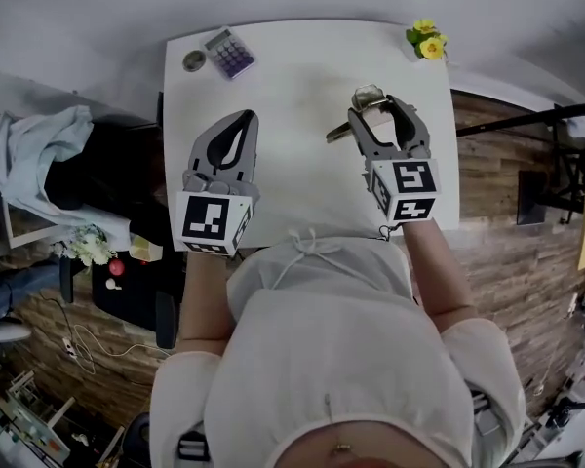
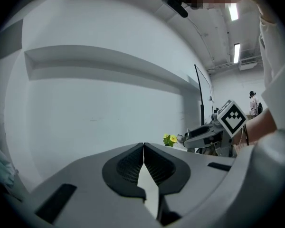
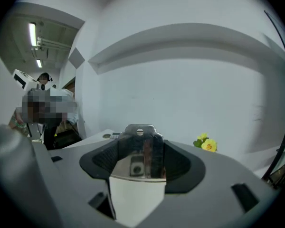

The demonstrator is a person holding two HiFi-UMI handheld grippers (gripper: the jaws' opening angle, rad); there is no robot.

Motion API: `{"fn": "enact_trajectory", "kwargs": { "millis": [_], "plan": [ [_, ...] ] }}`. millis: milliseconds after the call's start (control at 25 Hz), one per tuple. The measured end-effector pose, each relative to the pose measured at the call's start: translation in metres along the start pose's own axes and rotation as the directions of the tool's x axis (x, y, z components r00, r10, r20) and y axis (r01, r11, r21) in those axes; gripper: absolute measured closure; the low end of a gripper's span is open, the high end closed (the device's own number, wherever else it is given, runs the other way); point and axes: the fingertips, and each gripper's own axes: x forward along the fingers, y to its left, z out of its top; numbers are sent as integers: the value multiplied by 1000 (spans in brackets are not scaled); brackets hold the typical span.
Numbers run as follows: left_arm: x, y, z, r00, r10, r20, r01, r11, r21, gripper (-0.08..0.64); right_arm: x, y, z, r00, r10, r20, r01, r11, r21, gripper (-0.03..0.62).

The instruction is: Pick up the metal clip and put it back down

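A shiny metal clip (image 3: 141,151) sits between the jaws of my right gripper (image 3: 141,148), which is shut on it and holds it above the white table (image 1: 292,125). In the head view the metal clip (image 1: 368,98) shows at the tip of the right gripper (image 1: 375,105), with one arm of it sticking out to the left. My left gripper (image 1: 239,120) hovers over the table's left part, its jaws closed together with nothing in them. In the left gripper view the left gripper (image 2: 143,148) has its pads touching, and the right gripper (image 2: 199,137) shows off to the right.
A calculator (image 1: 229,53) and a small round tin (image 1: 194,61) lie at the table's far left corner. Yellow flowers (image 1: 426,40) stand at the far right corner. A chair with cloth (image 1: 49,164) is left of the table. The person's torso fills the near side.
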Motion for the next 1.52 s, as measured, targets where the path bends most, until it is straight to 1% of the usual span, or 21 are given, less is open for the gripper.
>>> {"fn": "enact_trajectory", "kwargs": {
  "millis": [160, 320, 480, 640, 880, 1160, 1320, 1520],
  "plan": [
    [-2, 4, 17, 999, 13, 34, -13, 1000, 16, 540, -26, -2, 33, 994, -10, 110, 12, 1000, -12, 298],
    [-3, 0, 33, 998, 8, 64, -10, 1000, 29, 540, -50, -5, 57, 978, -29, 209, 40, 998, -51, 298],
    [-5, -4, 43, 997, 14, 78, -17, 999, 35, 540, -67, -12, 71, 963, -40, 268, 60, 996, -67, 298],
    [-7, -4, 46, 996, 22, 82, -25, 999, 36, 540, -73, -17, 75, 955, -49, 293, 71, 995, -65, 298],
    [-10, -5, 44, 996, 30, 80, -33, 999, 29, 540, -71, -23, 64, 964, -65, 258, 66, 998, 4, 298],
    [-6, -1, 27, 998, 23, 61, -24, 1000, 7, 540, -49, -12, 47, 978, -36, 207, 41, 999, -18, 298],
    [-3, -1, 13, 999, 16, 38, -16, 1000, -1, 540, -29, -5, 23, 992, -18, 127, 19, 1000, -4, 298],
    [4, 5, -11, 1000, 5, 5, -4, 999, -42, 540, 7, 3, -15, 1000, 3, 5, -3, 999, 47, 298]
  ]
}}
